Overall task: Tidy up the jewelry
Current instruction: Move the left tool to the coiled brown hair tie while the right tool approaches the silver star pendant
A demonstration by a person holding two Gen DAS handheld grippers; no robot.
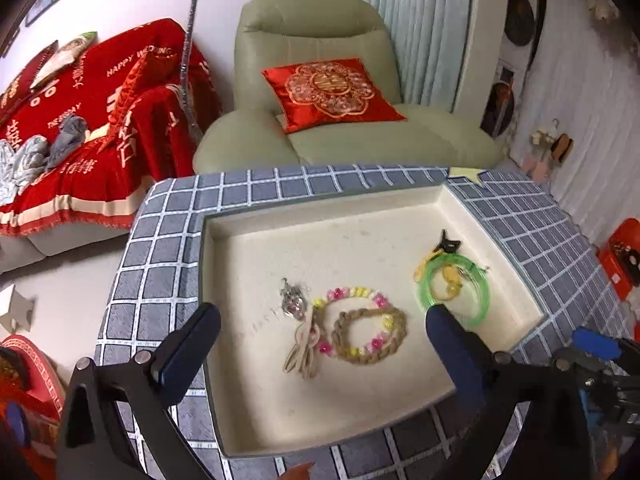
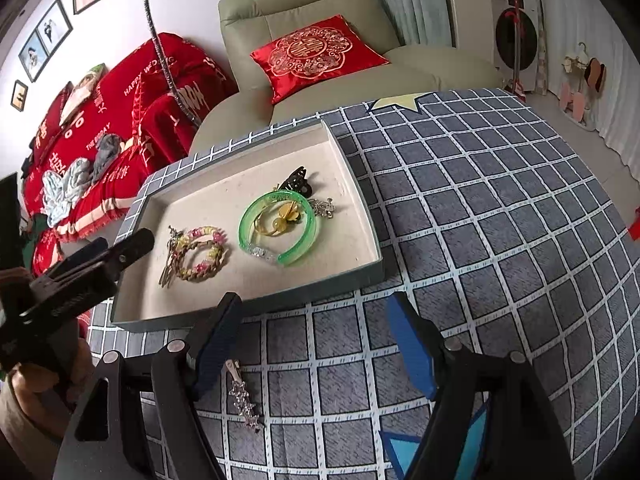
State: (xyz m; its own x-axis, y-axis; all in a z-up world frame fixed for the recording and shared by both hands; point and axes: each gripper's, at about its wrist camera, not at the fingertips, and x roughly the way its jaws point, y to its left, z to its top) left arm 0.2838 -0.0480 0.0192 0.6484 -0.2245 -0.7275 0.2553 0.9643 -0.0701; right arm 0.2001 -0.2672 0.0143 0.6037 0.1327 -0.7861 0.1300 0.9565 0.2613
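The left gripper (image 1: 320, 332) hangs released over the tray (image 1: 496, 240). The right gripper (image 2: 312, 340), spread and empty, should drop toward seven o'clock and pinch what looks like a sparkly hair clip (image 2: 244, 400) across its narrow sides.

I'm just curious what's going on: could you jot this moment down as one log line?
left gripper: open, above tray | right gripper: open, empty | bracelets in tray | hair clip on tablecloth, not yet picked up

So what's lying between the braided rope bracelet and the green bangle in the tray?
Nothing: bare tray floor separates braided rope bracelet and green bangle, clearest in the right wrist view.
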